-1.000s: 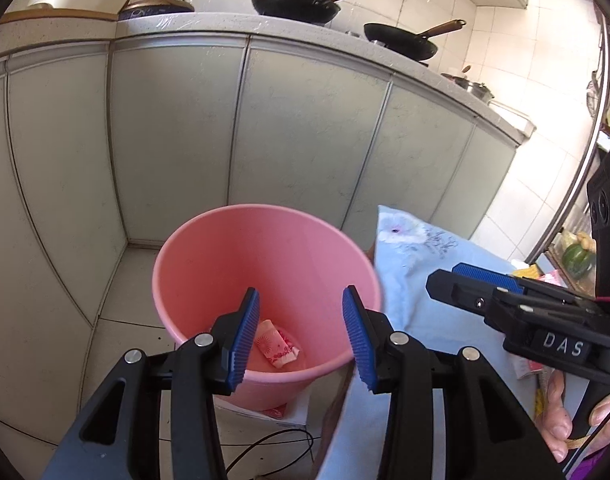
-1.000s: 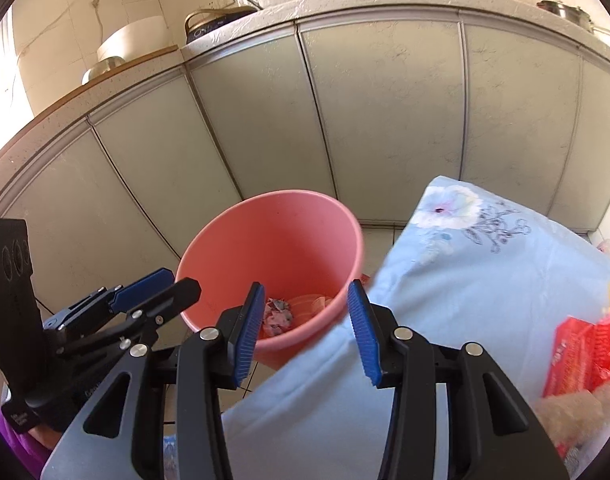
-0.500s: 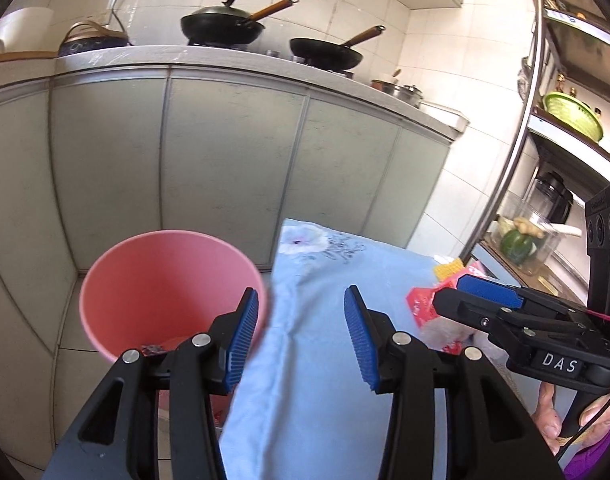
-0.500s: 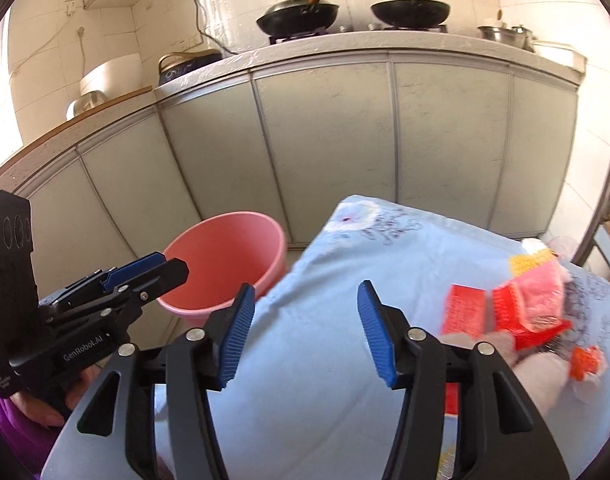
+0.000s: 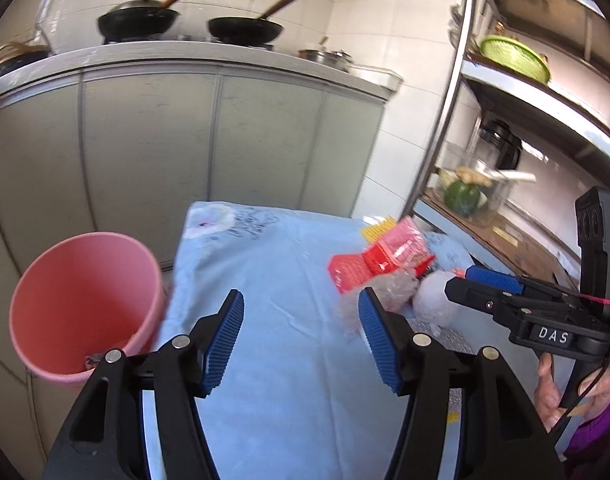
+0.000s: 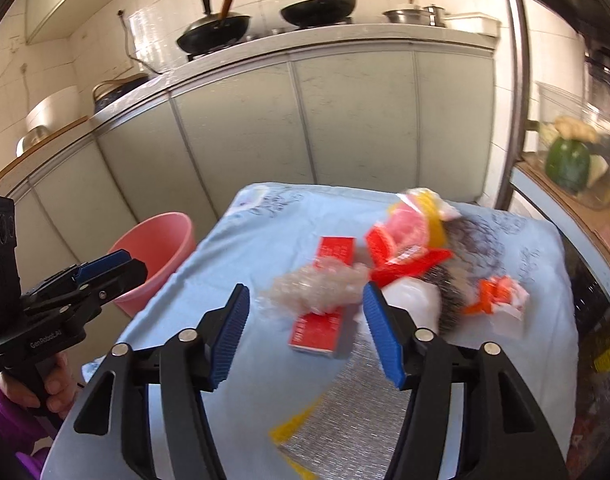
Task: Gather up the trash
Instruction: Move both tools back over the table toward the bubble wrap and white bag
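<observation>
Over the blue cloth (image 6: 245, 240) we are holding both tools with nothing between their pads: our left gripper (image 5: 301, 340) is spreading its jaws above bare cloth, our right gripper (image 6: 305, 332) is spreading too, facing the trash pile (image 6: 389, 264) of red wrappers and crumpled plastic lying on the cloth; the pink bin (image 5: 85, 304) is standing just beside the cloth's left edge

Trash is heaped on the far right part of the blue cloth (image 6: 233, 248): a flat red box (image 6: 319, 330), crumpled clear film (image 6: 319, 290) lying across it, a red-and-yellow wrapper (image 6: 409, 240), a white wad (image 6: 415, 304), a small orange scrap (image 6: 497, 294). A pink bin (image 5: 81, 304) is stood upright at the cloth's left edge, a few scraps seen inside.
</observation>
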A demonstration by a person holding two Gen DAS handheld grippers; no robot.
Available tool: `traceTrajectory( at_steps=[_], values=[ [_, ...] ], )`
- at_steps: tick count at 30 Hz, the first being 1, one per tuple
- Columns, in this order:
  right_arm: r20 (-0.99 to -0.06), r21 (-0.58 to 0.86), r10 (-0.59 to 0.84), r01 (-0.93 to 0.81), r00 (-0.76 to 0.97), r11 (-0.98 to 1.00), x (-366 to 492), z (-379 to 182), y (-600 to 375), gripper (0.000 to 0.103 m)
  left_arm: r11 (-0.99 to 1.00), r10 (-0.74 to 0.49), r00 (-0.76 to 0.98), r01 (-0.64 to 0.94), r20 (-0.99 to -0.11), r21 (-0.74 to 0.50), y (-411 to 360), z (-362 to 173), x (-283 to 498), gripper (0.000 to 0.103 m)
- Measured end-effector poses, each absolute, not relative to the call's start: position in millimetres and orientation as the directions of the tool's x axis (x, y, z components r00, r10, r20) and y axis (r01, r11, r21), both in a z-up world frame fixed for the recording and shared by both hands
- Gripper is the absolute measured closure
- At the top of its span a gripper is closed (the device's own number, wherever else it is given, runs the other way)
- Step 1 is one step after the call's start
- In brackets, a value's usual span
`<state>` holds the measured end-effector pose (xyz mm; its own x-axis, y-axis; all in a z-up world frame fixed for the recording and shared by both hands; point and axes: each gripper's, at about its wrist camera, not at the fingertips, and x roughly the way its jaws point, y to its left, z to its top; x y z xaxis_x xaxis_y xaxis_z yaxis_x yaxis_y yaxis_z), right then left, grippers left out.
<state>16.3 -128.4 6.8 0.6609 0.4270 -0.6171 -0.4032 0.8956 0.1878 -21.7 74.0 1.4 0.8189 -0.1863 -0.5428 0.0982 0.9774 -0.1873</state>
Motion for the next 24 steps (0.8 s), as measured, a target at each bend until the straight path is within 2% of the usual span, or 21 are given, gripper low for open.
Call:
traceTrajectory(
  at_steps=[10,24],
  values=[
    [-0.643,0.222,0.384,-0.319,0.663,0.921,25,-13,-169,0.040,0.956,-0.286,0.729,0.263,-0.621,-0.131,18,-21,27,0.044],
    [-0.681,0.209,0.370,-0.316,0.632,0.925,54,-31,-164,0.040,0.956,-0.245,0.689,0.291,-0.682,-0.050,-9,-50,74,0.044]
  ],
)
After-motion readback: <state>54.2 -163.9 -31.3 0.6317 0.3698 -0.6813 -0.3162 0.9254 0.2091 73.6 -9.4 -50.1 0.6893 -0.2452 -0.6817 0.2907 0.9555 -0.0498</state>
